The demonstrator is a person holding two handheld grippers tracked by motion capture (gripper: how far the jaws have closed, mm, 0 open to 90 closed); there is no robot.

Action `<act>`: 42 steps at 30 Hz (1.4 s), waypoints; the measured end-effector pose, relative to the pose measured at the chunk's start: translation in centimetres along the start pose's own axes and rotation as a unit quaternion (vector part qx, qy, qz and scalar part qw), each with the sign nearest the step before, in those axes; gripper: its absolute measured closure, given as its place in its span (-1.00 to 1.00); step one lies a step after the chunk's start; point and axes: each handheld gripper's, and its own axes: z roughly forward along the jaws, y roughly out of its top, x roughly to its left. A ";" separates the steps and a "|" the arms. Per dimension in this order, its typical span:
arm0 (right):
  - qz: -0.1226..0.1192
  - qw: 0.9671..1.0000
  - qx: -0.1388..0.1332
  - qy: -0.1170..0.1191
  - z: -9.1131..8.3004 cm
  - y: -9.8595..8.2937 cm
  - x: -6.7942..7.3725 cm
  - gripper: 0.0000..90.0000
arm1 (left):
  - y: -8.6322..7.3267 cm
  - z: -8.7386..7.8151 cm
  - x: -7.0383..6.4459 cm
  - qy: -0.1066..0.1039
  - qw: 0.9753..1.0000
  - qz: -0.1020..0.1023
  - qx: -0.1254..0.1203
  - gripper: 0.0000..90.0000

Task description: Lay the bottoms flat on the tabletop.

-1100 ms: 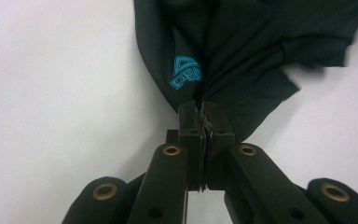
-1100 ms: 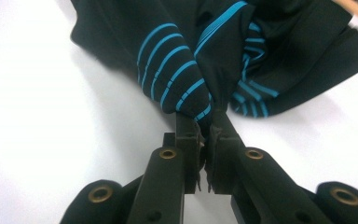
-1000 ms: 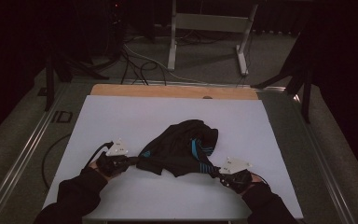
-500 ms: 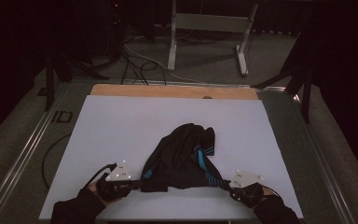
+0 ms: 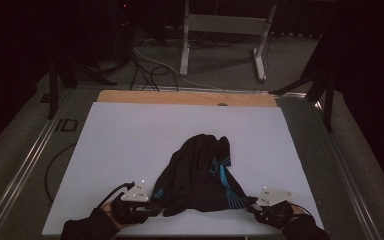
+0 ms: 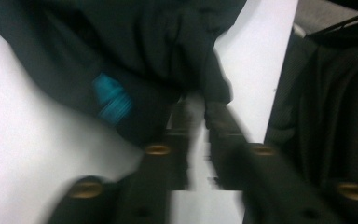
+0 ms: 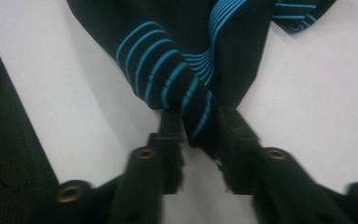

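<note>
I had both grippers down at the near edge of the white table top. The dark garment w/ teal stripes lay bunched on the sheet, roughly centre, peak pointing away from me and its two lower corners stretched out toward my hands. Left gripper sat at the garment's near-left corner; in the left gripper view the pic was blurred, but the jaws were pinched on a dark fold of the garment, teal patch just beside them. Right gripper sat at the near-right corner; in the right gripper view its jaws were clamped on a striped fold of the garment, cloth gathered between them. My dark sleeves came in at the bottom of the high view.
</note>
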 end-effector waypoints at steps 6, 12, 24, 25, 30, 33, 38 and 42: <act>0.010 0.999 -0.041 -0.030 -2.5 2.3 -1.9 0.13 | 2.0 -1.0 1.1 0.046 0.999 0.008 -0.027 0.12; 0.030 0.993 -0.103 -0.053 -3.4 6.0 -3.4 0.05 | 4.4 -0.4 3.8 0.072 0.996 -0.003 -0.045 -0.02; 0.073 0.993 -0.084 -0.038 5.3 8.9 -4.5 -0.04 | 7.2 3.9 8.8 0.100 0.994 -0.033 -0.036 -0.01; 0.073 0.993 -0.084 -0.038 5.3 8.9 -4.5 -0.04 | 7.3 4.4 9.1 0.104 0.993 -0.035 -0.033 -0.01; 0.073 0.996 -0.044 -0.022 8.1 8.7 -4.4 -0.07 | 7.5 7.0 11.1 0.103 0.993 -0.055 -0.014 -0.01; 0.079 0.996 -0.034 -0.012 8.6 8.4 -4.4 -0.04 | 7.6 7.8 11.5 0.103 0.993 -0.057 -0.003 -0.01; 0.061 0.998 -0.005 -0.027 9.6 8.1 -4.2 0.52 | 8.1 8.8 12.4 0.100 0.993 -0.067 0.004 0.36; 0.047 0.998 -0.002 -0.037 9.5 8.0 -4.3 0.87 | 8.2 9.3 13.2 0.103 0.991 -0.085 0.014 0.83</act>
